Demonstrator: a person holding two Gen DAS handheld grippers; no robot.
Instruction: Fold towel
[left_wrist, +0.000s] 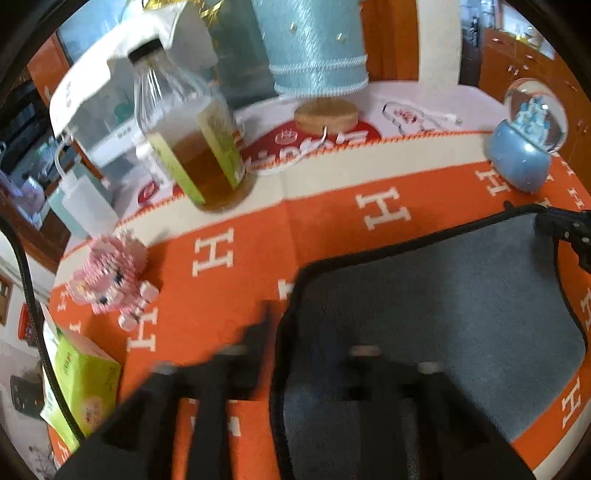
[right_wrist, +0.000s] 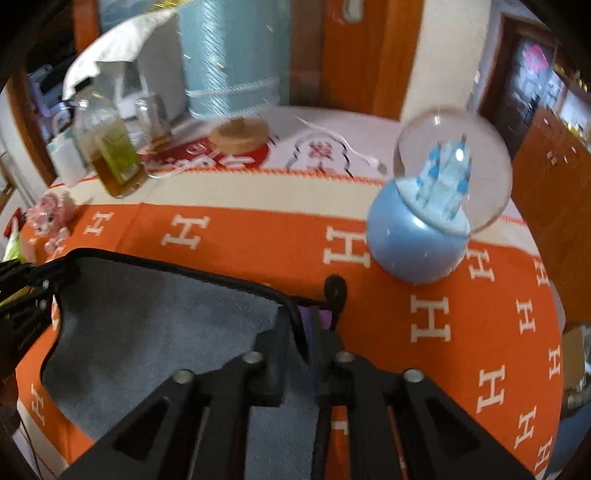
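A grey towel (left_wrist: 443, 302) with black trim lies on an orange cloth with white H letters (left_wrist: 229, 221). In the left wrist view my left gripper (left_wrist: 291, 325) is blurred and its fingers straddle the towel's near left corner; its hold is unclear. My right gripper (right_wrist: 301, 328) is shut on the towel's (right_wrist: 155, 325) far right corner, by a black hanging loop (right_wrist: 335, 290). The right gripper's tip shows in the left view (left_wrist: 569, 229) at the towel's far right corner; the left gripper shows at the left edge of the right view (right_wrist: 26, 295).
A blue snow globe (right_wrist: 432, 221) stands just beyond the right gripper. An oil bottle (left_wrist: 195, 147), a lamp with cork base (left_wrist: 325, 114), a pink brick figure (left_wrist: 110, 273), a green box (left_wrist: 81, 384) and white bottles (left_wrist: 85, 206) ring the cloth's far and left sides.
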